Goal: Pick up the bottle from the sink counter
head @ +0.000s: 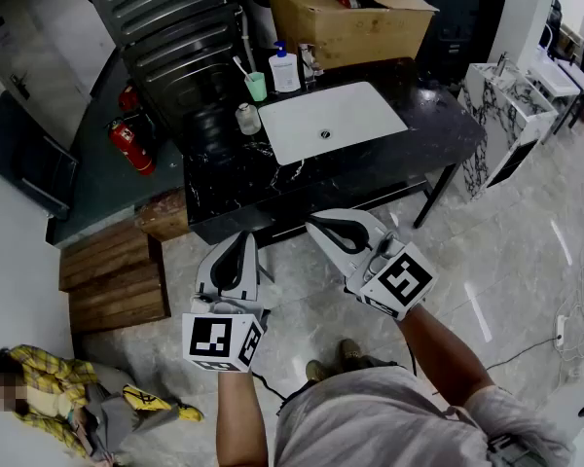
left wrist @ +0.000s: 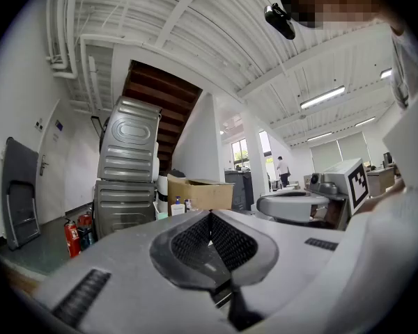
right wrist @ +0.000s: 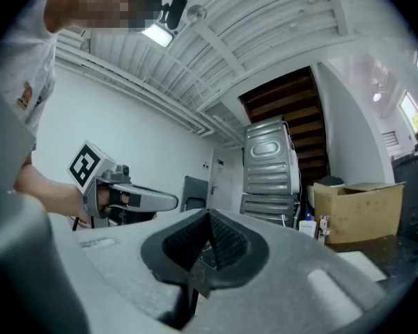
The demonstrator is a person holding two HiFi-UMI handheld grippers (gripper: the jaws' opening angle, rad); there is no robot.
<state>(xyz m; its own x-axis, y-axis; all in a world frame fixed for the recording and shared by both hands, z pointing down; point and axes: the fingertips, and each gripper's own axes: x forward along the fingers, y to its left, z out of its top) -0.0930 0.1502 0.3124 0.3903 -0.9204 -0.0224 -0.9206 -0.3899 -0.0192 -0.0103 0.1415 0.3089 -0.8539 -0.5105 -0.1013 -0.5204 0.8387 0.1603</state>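
The bottle (head: 283, 68), white with a blue pump top, stands at the back of the black marble sink counter (head: 389, 159), left of the faucet (head: 310, 63). It also shows small and far off in the left gripper view as the bottle (left wrist: 177, 206) and in the right gripper view as the bottle (right wrist: 306, 227). Both grippers hang in front of the counter, well short of it. My left gripper (head: 243, 234) is shut with nothing in it, jaws meeting at the tip (left wrist: 210, 214). My right gripper (head: 314, 221) is likewise shut and empty (right wrist: 210, 214).
A white basin (head: 331, 120) is set in the counter; a green cup (head: 256, 86) with a toothbrush and a small jar (head: 247, 119) stand left of it. Behind is a cardboard box (head: 350, 13). Fire extinguishers (head: 131, 144), wooden steps (head: 112, 275) and a lying person (head: 54, 397) are at left.
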